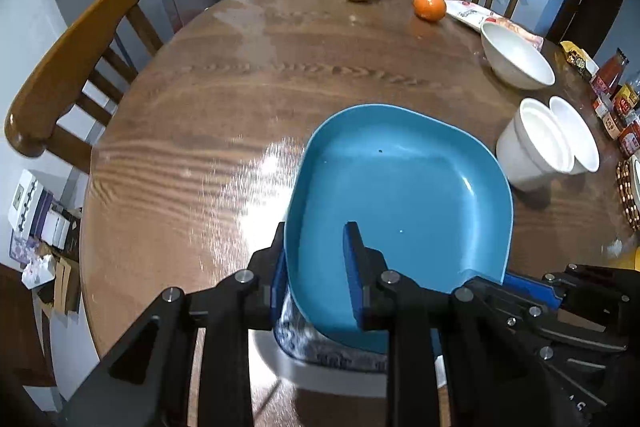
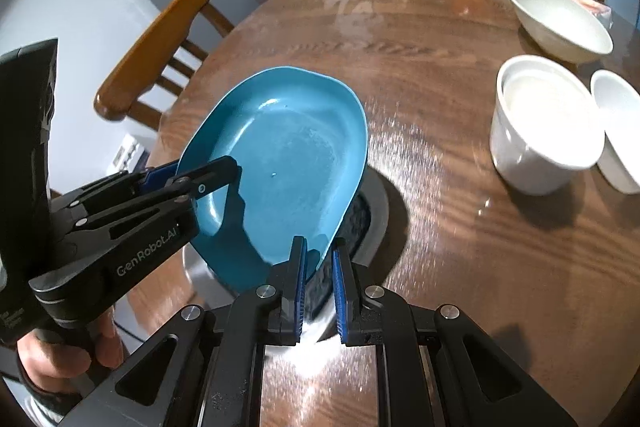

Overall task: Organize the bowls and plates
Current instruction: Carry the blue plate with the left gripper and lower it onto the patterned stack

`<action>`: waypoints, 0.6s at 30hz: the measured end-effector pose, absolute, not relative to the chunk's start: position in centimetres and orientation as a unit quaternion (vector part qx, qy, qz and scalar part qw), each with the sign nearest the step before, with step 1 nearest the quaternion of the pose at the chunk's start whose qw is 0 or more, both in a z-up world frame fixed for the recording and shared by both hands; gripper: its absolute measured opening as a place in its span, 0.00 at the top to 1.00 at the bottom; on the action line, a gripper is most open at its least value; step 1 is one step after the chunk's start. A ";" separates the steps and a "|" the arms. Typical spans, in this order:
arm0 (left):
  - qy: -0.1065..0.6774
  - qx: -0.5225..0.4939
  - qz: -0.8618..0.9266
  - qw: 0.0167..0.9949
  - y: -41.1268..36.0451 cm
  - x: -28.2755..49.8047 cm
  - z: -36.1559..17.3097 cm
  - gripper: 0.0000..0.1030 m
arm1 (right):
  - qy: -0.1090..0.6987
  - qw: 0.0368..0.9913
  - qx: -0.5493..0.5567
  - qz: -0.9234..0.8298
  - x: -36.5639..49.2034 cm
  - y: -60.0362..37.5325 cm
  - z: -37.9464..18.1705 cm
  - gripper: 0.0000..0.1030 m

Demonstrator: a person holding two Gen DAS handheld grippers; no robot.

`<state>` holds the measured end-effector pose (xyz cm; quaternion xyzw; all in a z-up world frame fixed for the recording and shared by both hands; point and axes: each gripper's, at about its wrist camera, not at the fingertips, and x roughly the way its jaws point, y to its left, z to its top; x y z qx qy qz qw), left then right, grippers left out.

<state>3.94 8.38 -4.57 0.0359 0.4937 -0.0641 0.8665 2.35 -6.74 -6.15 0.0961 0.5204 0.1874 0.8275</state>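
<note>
Both grippers, left gripper and right gripper, hold fingers clamped on opposite rims of the blue plate, tilted above a patterned plate beneath the fingers. Risk: uneven pull slips one rim, dropping it onto that plate or desk.

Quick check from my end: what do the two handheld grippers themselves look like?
Both are matte black linkage frames with silver pivot screws and ribbed blue finger pads. The left gripper carries white "GenRobot.AI" lettering on its body; the right gripper shows no lettering. No cables or sleeves visible.

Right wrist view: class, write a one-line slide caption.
Both grippers, left gripper and right gripper, hold a blue plate above a wooden table.
</note>
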 end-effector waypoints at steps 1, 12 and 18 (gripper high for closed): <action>0.495 0.036 -0.063 0.866 8.4 3.7 -4.7 0.77 | 0.523 0.826 0.094 0.189 2.1 -6.7 -6.3 0.87; 0.513 0.021 -0.047 0.857 9.2 2.0 -6.3 0.77 | 0.540 0.813 0.079 0.201 1.1 -5.7 -7.4 0.87; 0.521 0.024 -0.044 0.852 9.6 2.1 -6.8 0.77 | 0.549 0.808 0.068 0.202 1.3 -4.8 -7.9 0.87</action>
